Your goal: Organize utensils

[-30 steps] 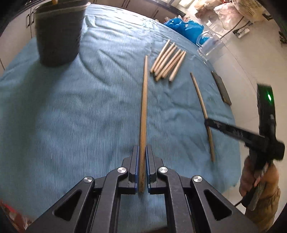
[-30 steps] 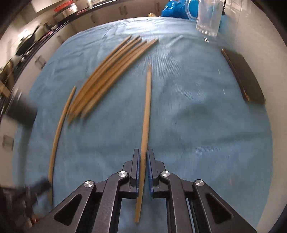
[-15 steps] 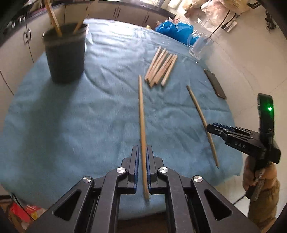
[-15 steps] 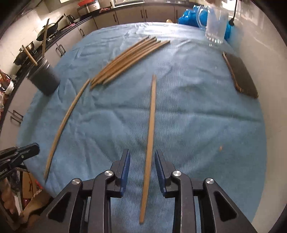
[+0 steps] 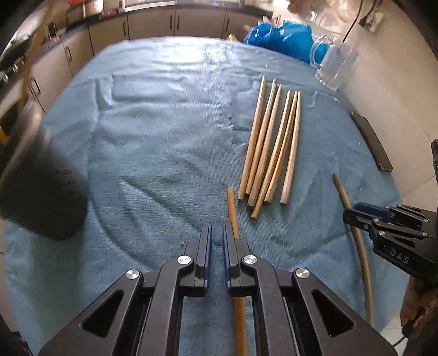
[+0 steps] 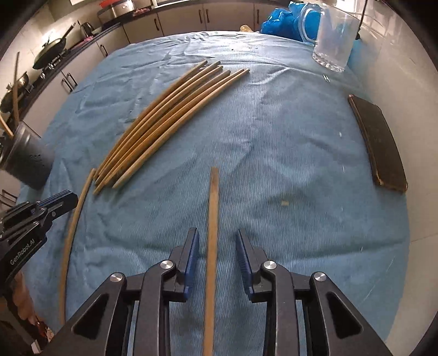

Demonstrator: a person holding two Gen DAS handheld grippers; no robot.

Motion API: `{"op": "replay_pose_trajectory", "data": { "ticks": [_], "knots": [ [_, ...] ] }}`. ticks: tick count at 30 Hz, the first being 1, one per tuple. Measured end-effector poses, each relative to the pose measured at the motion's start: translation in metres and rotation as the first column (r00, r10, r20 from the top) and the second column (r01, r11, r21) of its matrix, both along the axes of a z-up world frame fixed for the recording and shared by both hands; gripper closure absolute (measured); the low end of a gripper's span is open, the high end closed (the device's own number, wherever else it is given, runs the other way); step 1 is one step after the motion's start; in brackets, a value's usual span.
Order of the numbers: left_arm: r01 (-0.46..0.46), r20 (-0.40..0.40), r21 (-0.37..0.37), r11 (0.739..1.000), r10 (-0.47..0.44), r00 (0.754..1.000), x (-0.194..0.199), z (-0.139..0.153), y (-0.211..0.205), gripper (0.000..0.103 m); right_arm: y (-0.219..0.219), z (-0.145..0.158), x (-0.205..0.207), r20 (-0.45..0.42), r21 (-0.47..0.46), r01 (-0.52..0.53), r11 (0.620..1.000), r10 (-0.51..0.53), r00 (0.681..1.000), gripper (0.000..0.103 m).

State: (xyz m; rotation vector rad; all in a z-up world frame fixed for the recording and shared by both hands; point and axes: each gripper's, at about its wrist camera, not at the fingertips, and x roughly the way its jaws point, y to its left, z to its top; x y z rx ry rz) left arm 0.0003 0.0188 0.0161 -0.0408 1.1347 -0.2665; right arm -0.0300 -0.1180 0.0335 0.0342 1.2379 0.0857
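Several wooden chopsticks [image 5: 269, 148] lie in a bundle on the blue cloth [image 5: 164, 137]; the bundle also shows in the right wrist view [image 6: 167, 120]. My left gripper [image 5: 216, 232] is slightly open and empty; one chopstick [image 5: 232, 213] lies just right of its fingers, passing under the right one. My right gripper [image 6: 216, 246] is open, with a chopstick [image 6: 213, 232] lying on the cloth between its fingers. A dark utensil cup [image 5: 38, 186] stands at the left, with sticks in it in the right wrist view [image 6: 26, 158].
A clear glass mug [image 6: 332, 38] stands at the back right by a blue plastic bag [image 5: 279, 38]. A dark phone [image 6: 380, 148] lies at the cloth's right edge. Kitchen cabinets [image 5: 153, 24] run behind the table.
Both grippers have let go of their chopsticks, which now lie on the cloth. Both grippers moved forward over the table, the left one closer to the cup.
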Motion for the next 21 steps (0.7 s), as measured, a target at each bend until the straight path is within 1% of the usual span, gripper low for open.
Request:
{"op": "replay_pose_trajectory", "data": {
  "ticks": [2, 6, 11, 13, 15, 16, 17, 18, 19, 21],
  "knots": [
    [0.006, -0.008, -0.003, 1.0, -0.006, 1.0, 0.003, 0.0, 0.001, 0.096, 0.001, 0.0, 0.01, -0.018, -0.022, -0.001, 1.0, 0.001, 1.0, 0.078],
    [0.018, -0.025, -0.004, 1.0, -0.018, 1.0, 0.005, -0.001, 0.001, 0.096, -0.002, -0.001, 0.027, -0.06, -0.012, 0.011, 1.0, -0.012, 0.998, 0.078],
    [0.009, -0.063, -0.052, 0.999, -0.012, 0.998, 0.011, -0.002, 0.0, 0.094, -0.003, -0.002, 0.043, -0.107, -0.006, 0.024, 1.0, -0.024, 0.994, 0.078],
    [0.006, -0.08, -0.067, 0.998, -0.011, 0.997, 0.012, -0.001, 0.003, 0.091, -0.002, -0.003, 0.046, -0.118, -0.018, 0.017, 1.0, -0.019, 0.993, 0.078],
    [0.005, -0.101, -0.084, 0.996, -0.013, 0.995, 0.014, 0.0, 0.002, 0.082, -0.002, -0.003, 0.048, -0.125, -0.028, 0.011, 1.0, -0.014, 0.992, 0.078],
    [0.003, -0.113, -0.103, 0.995, -0.015, 0.993, 0.014, 0.0, 0.003, 0.079, 0.0, -0.002, 0.05, -0.127, -0.028, 0.012, 1.0, -0.015, 0.992, 0.078],
    [-0.002, -0.124, -0.14, 0.99, -0.015, 0.992, 0.014, 0.001, 0.005, 0.073, -0.001, -0.002, 0.05, -0.127, -0.022, 0.016, 1.0, -0.018, 0.992, 0.078],
    [-0.009, -0.127, -0.173, 0.985, -0.013, 0.992, 0.013, 0.002, 0.006, 0.07, -0.003, -0.002, 0.05, -0.124, -0.012, 0.02, 1.0, -0.021, 0.992, 0.078],
    [-0.009, -0.124, -0.183, 0.983, -0.014, 0.992, 0.012, 0.003, 0.005, 0.07, -0.002, -0.003, 0.05, -0.121, -0.005, 0.023, 1.0, -0.023, 0.992, 0.078],
    [0.012, -0.107, -0.16, 0.987, -0.03, 0.994, 0.009, 0.003, -0.001, 0.069, -0.005, -0.003, 0.049, -0.114, 0.011, 0.03, 1.0, -0.028, 0.993, 0.078]
  ]
}}
